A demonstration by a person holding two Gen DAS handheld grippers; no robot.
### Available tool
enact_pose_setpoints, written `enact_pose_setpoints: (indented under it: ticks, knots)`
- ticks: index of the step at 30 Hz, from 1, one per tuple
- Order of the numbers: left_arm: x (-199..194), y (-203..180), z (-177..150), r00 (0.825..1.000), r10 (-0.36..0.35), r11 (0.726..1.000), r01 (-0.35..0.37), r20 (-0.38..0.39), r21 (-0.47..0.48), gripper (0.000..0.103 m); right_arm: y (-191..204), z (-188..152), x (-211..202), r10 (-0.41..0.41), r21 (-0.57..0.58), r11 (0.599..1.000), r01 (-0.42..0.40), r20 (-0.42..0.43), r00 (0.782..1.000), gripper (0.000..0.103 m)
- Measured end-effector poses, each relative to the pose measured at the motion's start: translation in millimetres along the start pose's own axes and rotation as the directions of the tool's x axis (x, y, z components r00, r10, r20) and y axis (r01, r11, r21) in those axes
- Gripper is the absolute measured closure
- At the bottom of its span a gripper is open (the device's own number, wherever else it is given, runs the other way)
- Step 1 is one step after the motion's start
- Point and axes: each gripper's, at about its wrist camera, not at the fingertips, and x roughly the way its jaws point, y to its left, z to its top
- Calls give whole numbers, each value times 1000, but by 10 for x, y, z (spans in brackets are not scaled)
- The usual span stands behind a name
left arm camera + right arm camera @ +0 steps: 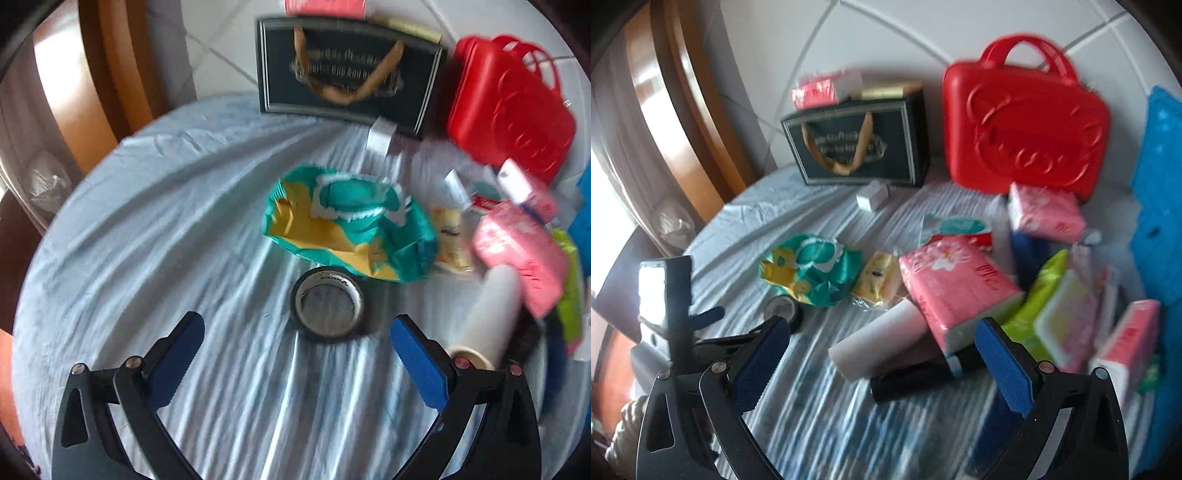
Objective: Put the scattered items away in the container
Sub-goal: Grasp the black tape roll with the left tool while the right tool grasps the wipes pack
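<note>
Both views look down on a surface covered by a pale blue wrinkled sheet [147,229], and both are blurred. The left tongs [297,332] stand wide open with nothing between the blue pads, hanging above a roll of black tape [328,304] that lies flat on the sheet just ahead of them, apart from both pads. Just beyond the tape lies a crumpled teal and yellow packet [347,225], its near edge right at the roll. To the right a white roll [491,310] lies beside the right pad, next to a pink tissue pack [517,251]. The right tongs [882,339] are also spread wide and empty; between and beyond their pads lie the same white roll [875,343], a black tube-like thing [908,380] and a large pink tissue pack [956,291] resting partly over them. More packets pile up to the right, among them a green one [1038,302]. At the far edge stand a dark bag with tan handles [857,144] and, to its right, a red plastic case [1027,136] with a handle, upright and closed.
</note>
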Motion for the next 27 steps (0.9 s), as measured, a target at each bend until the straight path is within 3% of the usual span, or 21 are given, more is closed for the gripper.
enact_pose_setpoints:
  ticks: [3,6,9,15,20,26,27]
  knots:
    - [233,-5,-9,998,-29,1000,30,-51,8,22,11,31,286,12,1,1000,-12,-30,999,3]
    - [179,-6,-28,1000,-19,999,19,-5,47,48,97,57,509,22,-17,1000,-23,-53,998,5]
    - [155,201,32,1000,-3,1000,3,8,-1,48,283,78,758,33,-67,997,-39,-91,995,13]
    - [119,596,197,997,67,998,-66,39,-21,48,716,170,1147,16,-180,983,-35,-108,994,14]
    - [169,749,227,994,104,995,-104,40,-13,48,1044,105,1483,-54,-305,952,18,-109,993,14]
    - [219,775,183,996,90,996,-90,24,-23,48,1184,-23,1888,-161,-371,921,119,-82,984,14]
    - [228,767,175,996,90,996,-90,23,-21,48,1195,-33,1876,-159,-369,920,132,-43,986,23]
